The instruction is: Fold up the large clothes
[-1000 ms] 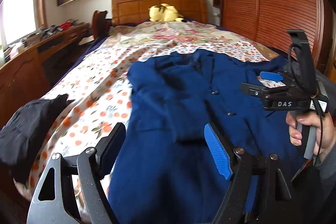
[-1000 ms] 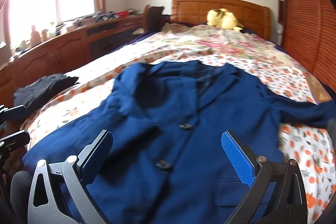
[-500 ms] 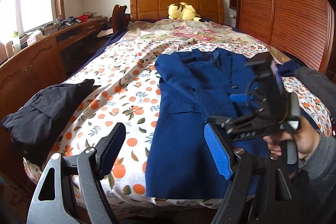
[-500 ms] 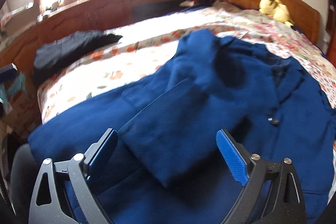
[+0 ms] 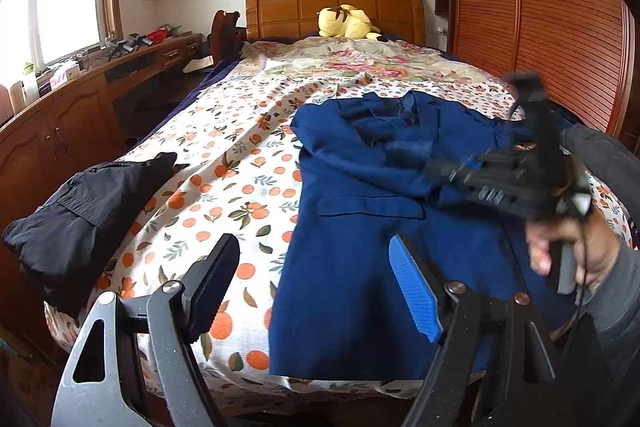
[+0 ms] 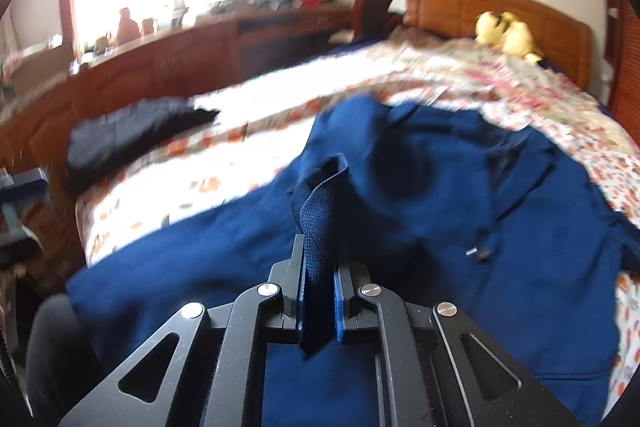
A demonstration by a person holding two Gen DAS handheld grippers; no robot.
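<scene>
A blue jacket (image 5: 360, 227) is spread on the bed (image 5: 240, 163), collar toward the headboard (image 5: 334, 9), hem at the near edge. A black garment (image 5: 80, 219) is heaped at the bed's left edge, apart from the jacket.

In the left wrist view the left tool (image 5: 314, 281) is seen held wide above the near edge of the bed, with nothing between its fingers; one finger is over the orange-print sheet, the other over the jacket's lower front. Only this view shows the right tool (image 5: 436, 169) from outside: it is blurred, gripped by a hand (image 5: 568, 251) in a grey sleeve, and stretched over the jacket's right half. Its fingertips cannot be made out here. A pocket flap (image 5: 372, 205) and the whole hem are also shown only here.

In the right wrist view the right tool (image 6: 320, 259) is seen at close range: its jaws are closing, almost together, and a fold of blue jacket cloth (image 6: 320, 211) is clamped between the pads, standing up from the tool. This grip is not shown by the other view. A button (image 6: 480, 251) is seen on the jacket front, right of the tool. Part of the left tool (image 6: 20, 211) is glimpsed at the left border, too little to judge its opening.

A yellow plush toy (image 5: 346, 22) is set against the headboard, and a long wooden bench (image 5: 80, 107) is lined along the window wall.
</scene>
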